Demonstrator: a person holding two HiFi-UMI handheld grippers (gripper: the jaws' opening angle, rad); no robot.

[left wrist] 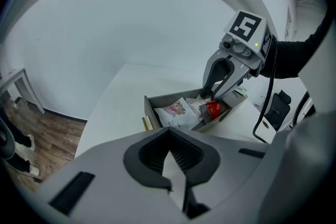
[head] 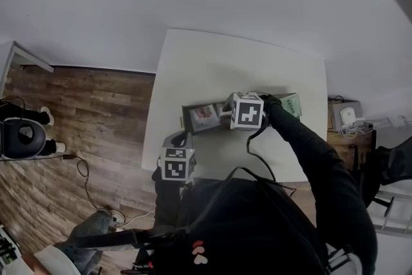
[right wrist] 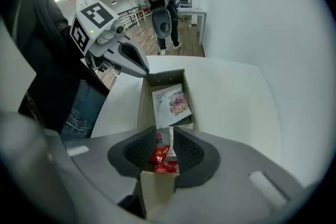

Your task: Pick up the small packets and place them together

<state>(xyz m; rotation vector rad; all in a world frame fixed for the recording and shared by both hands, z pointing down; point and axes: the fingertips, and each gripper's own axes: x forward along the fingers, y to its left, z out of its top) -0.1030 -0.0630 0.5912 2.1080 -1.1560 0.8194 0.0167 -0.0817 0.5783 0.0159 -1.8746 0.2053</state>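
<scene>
Flooring of wood plank borders the white table on its 9 o'clock side in the head view. The right gripper view shows a person with a backpack standing on that flooring, well apart from the table.

Operator's dark sleeve reaches in from 5 o'clock toward the table's middle.

Box: long, shallow, grey-brown and open-topped. It lies crosswise on the table from 9 to 3 o'clock, nearer the 6 o'clock edge than the 12 o'clock edge.

Right claw: points steeply down into the 3 o'clock half of the box, with its marker cube uppermost. The jaws stand apart with the red packet between them. No press of the pads on the packet can be seen, so the claw is recorded as open.

Left claw: held off the table's 7 o'clock corner, well apart from the box and aimed toward it. The jaws are closed together with nothing between them.

White packet: bears a pink picture and lies flat on the floor of the box in its 9 o'clock half.

Pale packet: lies in the box just beside the white packet, on its 3 o'clock side. Its print is too small to read.

Red packet: lies inside the box in its 3 o'clock half, beside the pale packet and directly under the right claw's fingertips.

Pale green item: lies just beyond the 3 o'clock end of the box and is too small to identify.
</scene>
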